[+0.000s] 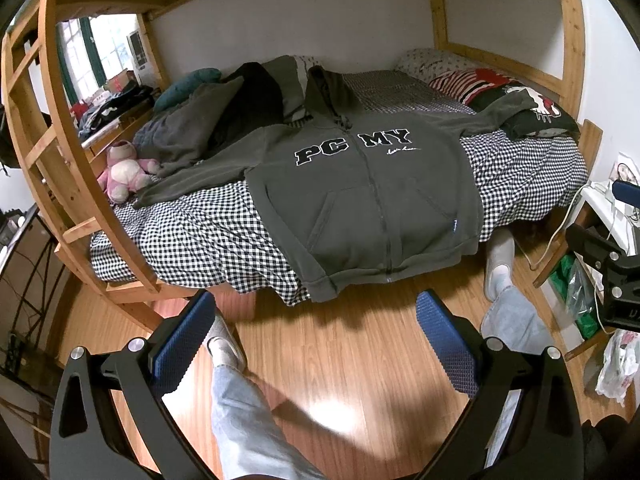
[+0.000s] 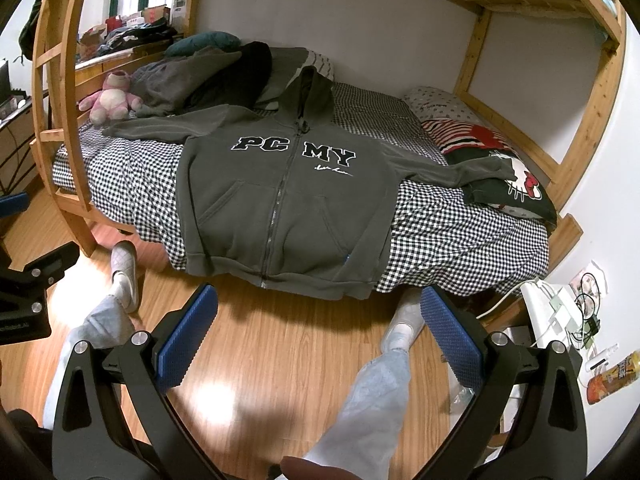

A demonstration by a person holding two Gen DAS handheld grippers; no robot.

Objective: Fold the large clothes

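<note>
A dark grey zip hoodie point(image 1: 360, 192) with "PC MY" lettering lies face up, spread flat on the checked bed, sleeves out to both sides, hem hanging over the front edge. It also shows in the right wrist view point(image 2: 280, 200). My left gripper point(image 1: 316, 344) is open and empty, held above the wooden floor short of the hem. My right gripper point(image 2: 316, 336) is open and empty too, above the floor in front of the hem. The right gripper's body shows at the right edge of the left wrist view point(image 1: 612, 268).
The checked bed point(image 1: 192, 236) sits in a wooden bunk frame point(image 1: 48, 128). Piled clothes point(image 1: 208, 120) and a pink plush toy point(image 1: 124, 172) lie at the left, pillows point(image 2: 500, 176) at the right. The person's legs and slippers point(image 2: 124, 276) stand on the floor. A cluttered side table point(image 2: 560, 312) is at right.
</note>
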